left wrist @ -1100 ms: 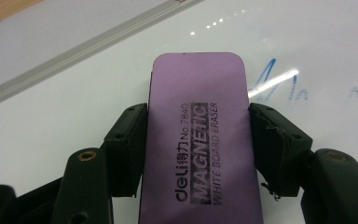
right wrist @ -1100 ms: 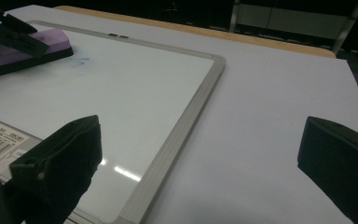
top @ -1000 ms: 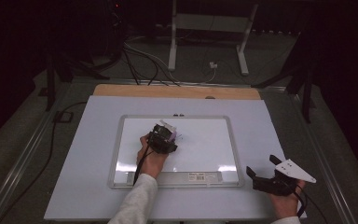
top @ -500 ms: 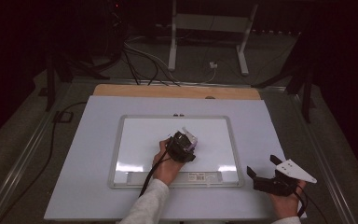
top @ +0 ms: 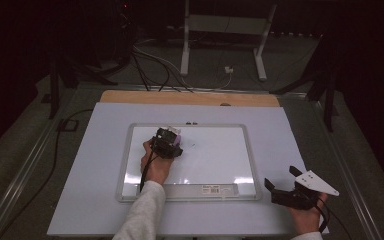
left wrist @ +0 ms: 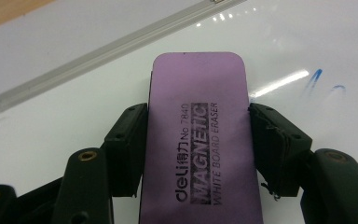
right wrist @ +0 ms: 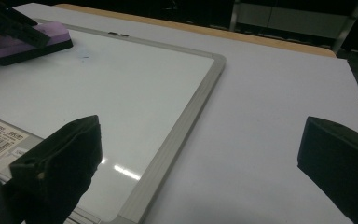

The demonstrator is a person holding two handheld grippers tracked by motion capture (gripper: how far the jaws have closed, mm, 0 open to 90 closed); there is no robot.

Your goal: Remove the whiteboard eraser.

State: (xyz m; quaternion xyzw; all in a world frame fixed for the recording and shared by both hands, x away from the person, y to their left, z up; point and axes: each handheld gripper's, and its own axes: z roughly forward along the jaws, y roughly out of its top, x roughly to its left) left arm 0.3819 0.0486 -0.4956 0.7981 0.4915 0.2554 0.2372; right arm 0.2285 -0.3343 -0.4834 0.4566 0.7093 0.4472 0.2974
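A white-framed whiteboard [top: 215,162] lies flat on the table. My left gripper [top: 169,139] is over its upper left part, shut on a purple magnetic whiteboard eraser [left wrist: 198,93] whose face rests on the board. The jaws press on both long sides of the eraser. Small blue pen marks [left wrist: 318,77] stay on the board just right of the eraser. In the right gripper view the eraser [right wrist: 32,39] lies far left, with a faint mark [right wrist: 83,58] beside it. My right gripper [top: 280,176] sits off the board's lower right corner, open and with nothing in it.
The board lies on a pale sheet [top: 290,135] covering the table, with a wooden strip [top: 190,98] along the far edge. A barcode label [top: 215,189] is on the board's near rail. Cables and a metal stand [top: 220,30] are on the floor beyond.
My left gripper slid right across the board with the eraser, then came back left and slightly farther up. The right gripper stayed put.
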